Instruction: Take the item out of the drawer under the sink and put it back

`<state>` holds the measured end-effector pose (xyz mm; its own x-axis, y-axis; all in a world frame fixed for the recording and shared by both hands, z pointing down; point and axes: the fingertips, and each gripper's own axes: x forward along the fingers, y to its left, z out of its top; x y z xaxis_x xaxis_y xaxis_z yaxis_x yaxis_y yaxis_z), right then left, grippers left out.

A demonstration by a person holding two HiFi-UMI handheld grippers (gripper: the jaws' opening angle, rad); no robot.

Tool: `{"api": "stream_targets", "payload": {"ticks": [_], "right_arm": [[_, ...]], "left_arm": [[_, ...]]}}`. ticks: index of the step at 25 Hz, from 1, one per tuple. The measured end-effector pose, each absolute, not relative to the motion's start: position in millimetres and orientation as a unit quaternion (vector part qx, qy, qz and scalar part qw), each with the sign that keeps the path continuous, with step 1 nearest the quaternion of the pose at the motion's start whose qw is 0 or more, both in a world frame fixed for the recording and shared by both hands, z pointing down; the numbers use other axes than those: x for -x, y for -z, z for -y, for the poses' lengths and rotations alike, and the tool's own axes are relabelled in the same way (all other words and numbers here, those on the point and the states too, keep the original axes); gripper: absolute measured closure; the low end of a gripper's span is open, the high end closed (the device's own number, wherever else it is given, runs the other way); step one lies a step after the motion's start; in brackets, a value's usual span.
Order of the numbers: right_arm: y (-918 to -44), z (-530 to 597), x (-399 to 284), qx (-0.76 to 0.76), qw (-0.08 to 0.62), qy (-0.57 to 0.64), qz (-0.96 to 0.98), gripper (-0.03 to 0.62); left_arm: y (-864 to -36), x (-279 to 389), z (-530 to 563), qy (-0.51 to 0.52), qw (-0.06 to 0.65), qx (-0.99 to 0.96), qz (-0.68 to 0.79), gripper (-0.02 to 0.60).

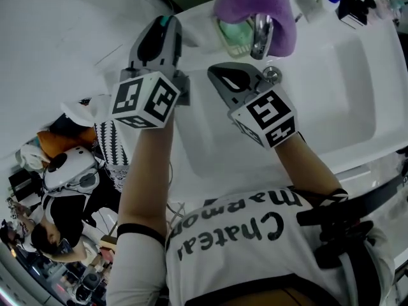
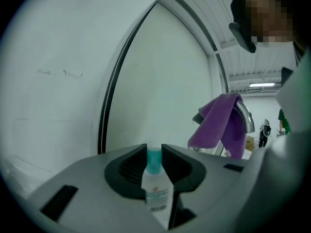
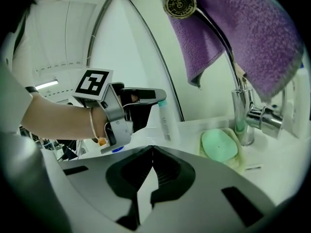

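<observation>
– Grippers first: what's the left gripper [image 2: 154,152] got?

– Small clear bottle [image 2: 156,188] with a teal cap. The jaws are clamped on it up near the cap, and the labelled body hangs down below them. From the right gripper view you can see it held up in the air over the white counter, to the left of the green soap [image 3: 219,144].

– And the right gripper [image 3: 151,149]?

– Jaws pinched together at the tips, nothing in them. It sits just beside the left one, over the sink [image 1: 319,94] basin and pointing toward the tap.

– What's around them?

– Chrome faucet [image 3: 240,106] at the back of the sink with a purple towel [image 3: 243,38] draped over its spout. The soap sits in a pale dish right at the faucet's base. A few small bottles stand at the far right corner of the counter, too blurry to make out.
</observation>
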<state>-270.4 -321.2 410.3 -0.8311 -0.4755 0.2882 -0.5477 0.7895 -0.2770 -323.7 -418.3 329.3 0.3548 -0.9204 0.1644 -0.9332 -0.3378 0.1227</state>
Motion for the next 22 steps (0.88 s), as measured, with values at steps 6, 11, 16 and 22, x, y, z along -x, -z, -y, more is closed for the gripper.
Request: {"api": "stream_targets", "payload": {"ticks": [6, 11, 16, 22], "right_arm": [[-413, 319, 266, -0.272, 0.102, -0.181, 0.94, 0.583], [-413, 321, 262, -0.276, 0.099, -0.186, 0.938, 0.583], [-413, 322, 261, -0.274, 0.098, -0.185, 0.939, 0.583], [-414, 320, 258, -0.271, 0.097, -0.19, 0.938, 0.583]], "left_arm": [[-338, 329, 426, -0.033, 0.111, -0.803, 0.585, 0.485], [-342, 325, 432, -0.045, 0.101, -0.804, 0.584, 0.485], [-341, 325, 433, -0.053, 0.085, -0.802, 0.588, 0.485], [-342, 320, 426, -0.054, 0.077, -0.8, 0.592, 0.485]]}}
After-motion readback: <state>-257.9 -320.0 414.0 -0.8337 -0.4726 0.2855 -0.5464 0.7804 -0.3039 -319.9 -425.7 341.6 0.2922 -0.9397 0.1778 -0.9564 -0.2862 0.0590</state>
